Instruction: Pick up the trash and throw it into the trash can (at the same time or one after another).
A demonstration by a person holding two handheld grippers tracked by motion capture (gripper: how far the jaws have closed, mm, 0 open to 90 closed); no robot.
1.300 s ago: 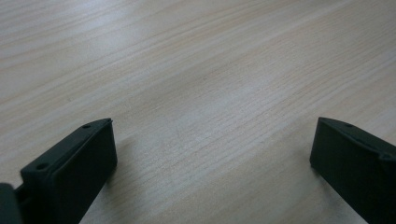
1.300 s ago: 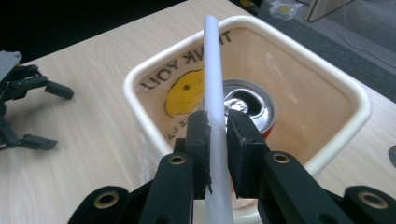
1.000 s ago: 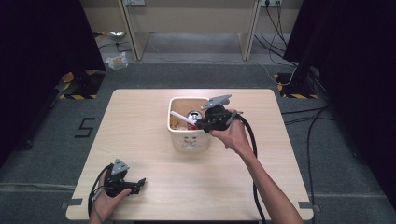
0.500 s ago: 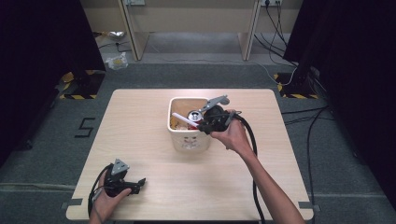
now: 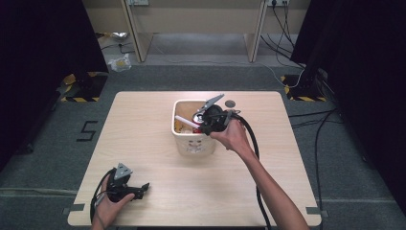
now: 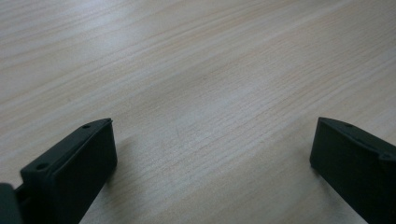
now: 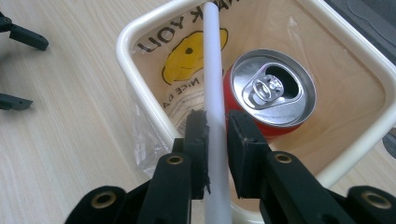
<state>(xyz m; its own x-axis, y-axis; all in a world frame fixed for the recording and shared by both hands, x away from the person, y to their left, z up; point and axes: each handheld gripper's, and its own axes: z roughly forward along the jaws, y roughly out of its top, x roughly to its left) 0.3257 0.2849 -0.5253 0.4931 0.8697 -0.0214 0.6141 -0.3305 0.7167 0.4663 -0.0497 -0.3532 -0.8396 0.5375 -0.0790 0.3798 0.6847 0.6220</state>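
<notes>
A cream square bin (image 5: 191, 143) stands mid-table, lined with a clear bag that bears a yellow smiley print (image 7: 187, 56). Inside stands a red drink can (image 7: 268, 91) with an open silver top (image 5: 198, 117). My right gripper (image 7: 217, 116) hovers over the bin's right side (image 5: 203, 125), shut on a long white tube (image 7: 212, 70) that slants across the bin (image 5: 184, 120). Its jaws have just been opening a little, and the tube is still between the pads. My left gripper (image 5: 141, 188) rests open at the table's near left corner, with bare wood between its jaws (image 6: 212, 135).
A small dark round disc (image 5: 230, 103) lies on the table just behind the bin's right corner. The right gripper's black cable (image 5: 253, 141) loops along the forearm. The bin's rim (image 7: 122, 46) is close below the tube.
The right hand has shifted slightly over the bin with the tube still in its jaws. The left hand and its gripper have kept still.
</notes>
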